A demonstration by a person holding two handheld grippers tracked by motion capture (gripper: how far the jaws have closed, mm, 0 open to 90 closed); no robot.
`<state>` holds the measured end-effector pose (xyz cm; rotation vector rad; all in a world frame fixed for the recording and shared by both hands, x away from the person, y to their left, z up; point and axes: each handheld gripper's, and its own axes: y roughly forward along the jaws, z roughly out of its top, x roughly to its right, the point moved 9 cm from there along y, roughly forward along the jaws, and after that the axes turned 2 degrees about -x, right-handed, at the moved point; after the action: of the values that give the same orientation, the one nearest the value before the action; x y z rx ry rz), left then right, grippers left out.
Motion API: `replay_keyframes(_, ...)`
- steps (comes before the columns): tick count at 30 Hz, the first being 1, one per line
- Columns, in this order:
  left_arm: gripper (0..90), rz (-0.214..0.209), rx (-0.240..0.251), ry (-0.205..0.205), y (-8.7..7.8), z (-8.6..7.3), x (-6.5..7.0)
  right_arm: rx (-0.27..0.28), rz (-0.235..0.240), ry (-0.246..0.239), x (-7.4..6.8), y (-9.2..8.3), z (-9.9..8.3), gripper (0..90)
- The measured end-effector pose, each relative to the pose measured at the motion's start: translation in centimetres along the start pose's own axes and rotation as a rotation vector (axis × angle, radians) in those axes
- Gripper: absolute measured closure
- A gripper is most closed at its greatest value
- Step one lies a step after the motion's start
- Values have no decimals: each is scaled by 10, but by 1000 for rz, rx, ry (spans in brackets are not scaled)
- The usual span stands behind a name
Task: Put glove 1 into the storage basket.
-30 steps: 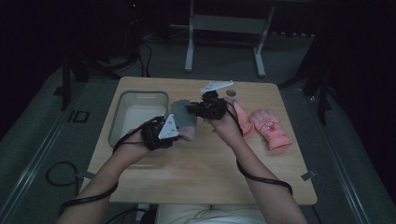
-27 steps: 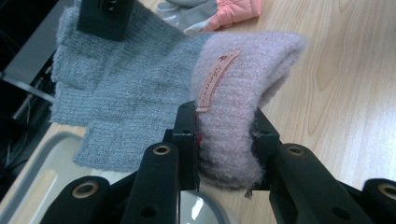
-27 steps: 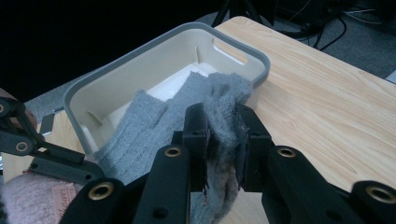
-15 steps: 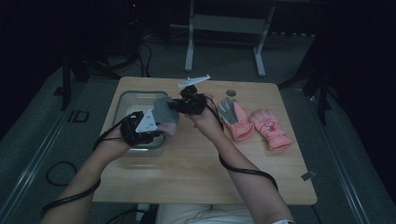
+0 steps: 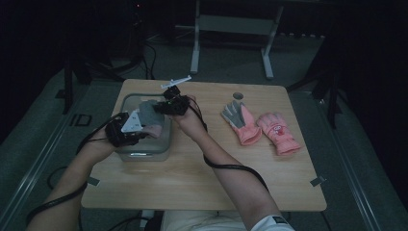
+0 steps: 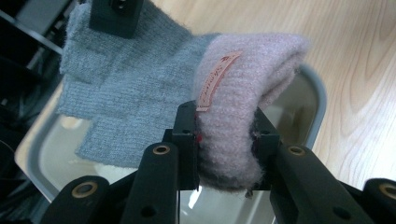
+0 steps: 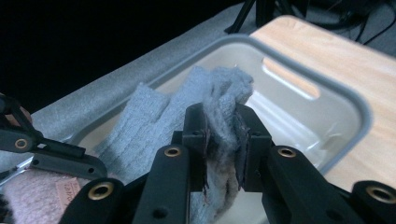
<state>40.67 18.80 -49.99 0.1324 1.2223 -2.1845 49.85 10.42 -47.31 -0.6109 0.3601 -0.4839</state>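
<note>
knit glove [image 6: 140,84]: soft, light, limp, hanging between both tools over the bin [image 7: 327,93]. left hand-held gripper [image 6: 224,140] is clamping its pink cuff, right hand-held gripper [image 7: 222,135] is pinching the grey fingers; cuff gives the firmer hold.

Left gripper [image 5: 126,130]: black body, grey three-cornered plate on top, black cable trailing. Right gripper [image 5: 169,103]: black, pale plate, looping black cable. Matte black jaws with brass-ringed screw holes. Bare forearms; short white sleeve [image 5: 270,224].

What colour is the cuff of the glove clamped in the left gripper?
Pale pink; the cuff shows best in the left gripper view, and the glove's fingers are grey.
</note>
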Motion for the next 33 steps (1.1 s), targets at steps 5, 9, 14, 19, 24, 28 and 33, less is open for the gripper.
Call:
replay_keyframes(5,696,-34,-48,-12,16,-15,-8,-22,-8,40,8,21,-10,766)
replay_keyframes(9,695,-67,-65,-27,30,-21,-6,-41,-15,61,15,34,-20,766)
replay_keyframes(14,696,-109,-113,-50,45,-23,-6,-70,-21,100,25,49,-31,762)
replay_keyframes(19,696,-139,-154,-57,54,-23,-9,-84,-12,128,32,56,-38,710)
replay_keyframes(24,692,-147,-198,-73,64,-27,-17,-66,-7,117,33,46,-37,670)
replay_keyframes(28,684,-162,-234,-72,73,-30,-17,-30,9,116,32,32,-35,653)
replay_keyframes(33,651,-178,-280,-67,82,-33,-12,-14,15,110,31,18,-38,644)
